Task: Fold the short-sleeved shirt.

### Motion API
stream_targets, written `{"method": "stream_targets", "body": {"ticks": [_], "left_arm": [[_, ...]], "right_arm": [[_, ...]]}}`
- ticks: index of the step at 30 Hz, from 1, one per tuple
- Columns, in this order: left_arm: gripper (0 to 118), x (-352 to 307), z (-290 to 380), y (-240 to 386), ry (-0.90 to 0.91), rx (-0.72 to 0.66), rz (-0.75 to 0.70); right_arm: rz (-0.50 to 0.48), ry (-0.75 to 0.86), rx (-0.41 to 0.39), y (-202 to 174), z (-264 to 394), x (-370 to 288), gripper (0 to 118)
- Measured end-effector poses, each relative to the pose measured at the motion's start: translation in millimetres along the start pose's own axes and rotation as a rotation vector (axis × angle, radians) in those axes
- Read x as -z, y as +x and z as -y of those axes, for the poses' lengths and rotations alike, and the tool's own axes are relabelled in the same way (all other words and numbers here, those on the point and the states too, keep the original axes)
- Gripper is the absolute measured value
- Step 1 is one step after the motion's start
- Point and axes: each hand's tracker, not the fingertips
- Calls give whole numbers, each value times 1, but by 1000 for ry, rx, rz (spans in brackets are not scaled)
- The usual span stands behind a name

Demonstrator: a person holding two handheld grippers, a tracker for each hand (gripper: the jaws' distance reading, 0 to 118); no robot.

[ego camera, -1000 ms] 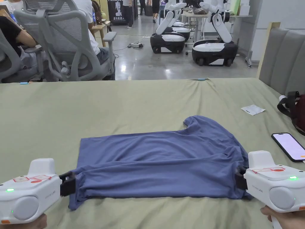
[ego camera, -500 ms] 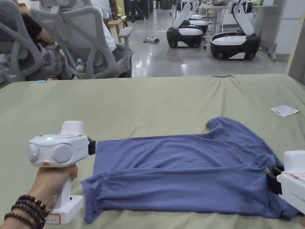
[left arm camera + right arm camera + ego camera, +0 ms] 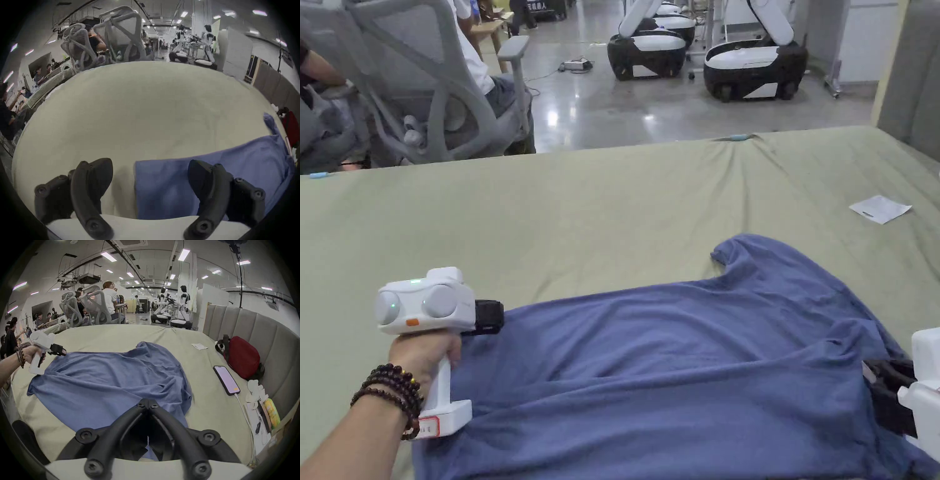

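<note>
Shirt: the blue shirt is spread on the green bed, one sleeve at 1 o'clock.
Left claw: its jaws are held wide apart above the shirt's corner at 9 o'clock; nothing is gripped.
Right claw: its jaws are pressed together on the shirt's edge at 4 o'clock.
Phone: laid at 3 o'clock, apart from the shirt.

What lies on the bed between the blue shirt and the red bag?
A phone lies face up between the shirt and the red bag, with bare bed sheet around it, as the right gripper view shows.
</note>
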Motion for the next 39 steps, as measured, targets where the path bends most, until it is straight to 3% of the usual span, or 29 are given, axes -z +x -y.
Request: {"method": "stream_targets", "body": {"ticks": [1, 2, 4, 5, 6, 7, 12, 13, 15, 16, 19, 23, 25, 27, 29, 32, 35, 39], "left_arm": [[93, 3, 2, 0, -25, -12, 7], [84, -1, 2, 2, -5, -13, -2], [43, -10, 0, 6, 12, -1, 1], [30, -16, 0, 8, 37, 7, 11], [30, -19, -2, 8, 37, 27, 44], [2, -22, -1, 12, 27, 31, 40], [1, -18, 6, 16, 19, 61, 9], [1, -17, 5, 15, 17, 51, 11], [2, -17, 5, 13, 15, 41, 16], [2, -17, 5, 12, 15, 40, 18], [2, -15, 4, 11, 14, 39, 24], [2, -14, 5, 10, 14, 35, 29], [2, -13, 5, 10, 14, 37, 30], [2, -13, 5, 12, 13, 40, 29], [2, -12, 5, 12, 13, 42, 28], [2, -17, 2, 13, 16, 52, 24], [2, -39, 0, 10, 55, 60, 30], [2, -92, 2, 1, 100, 48, 63]], "right_arm": [[4, -5, -3, 1, 1, 1, 0], [8, -10, -3, 2, 1, 2, 0], [10, -17, 1, 6, 0, 6, 0], [6, -20, 6, 8, -3, 10, 0], [-3, -30, 9, 11, -8, 17, 0], [-4, -39, 8, 13, -17, 27, 0], [12, -33, -9, 34, -87, 95, 2], [12, -44, -2, 41, -99, 112, 15], [12, -122, 16, 54, -118, 155, 98], [21, -152, 23, 60, -124, 172, 118], [50, -218, 28, 71, -139, 216, 95], [35, -299, 53, 79, -144, 257, 93], [45, -322, 22, 77, -141, 264, 81], [59, -372, -15, 67, -139, 271, 27], [53, -345, -19, 57, -136, 265, 0], [95, -336, -81, 50, -140, 258, 0], [67, -296, -20, 52, -150, 228, 0], [57, -191, -22, 62, -162, 163, 0]]}}
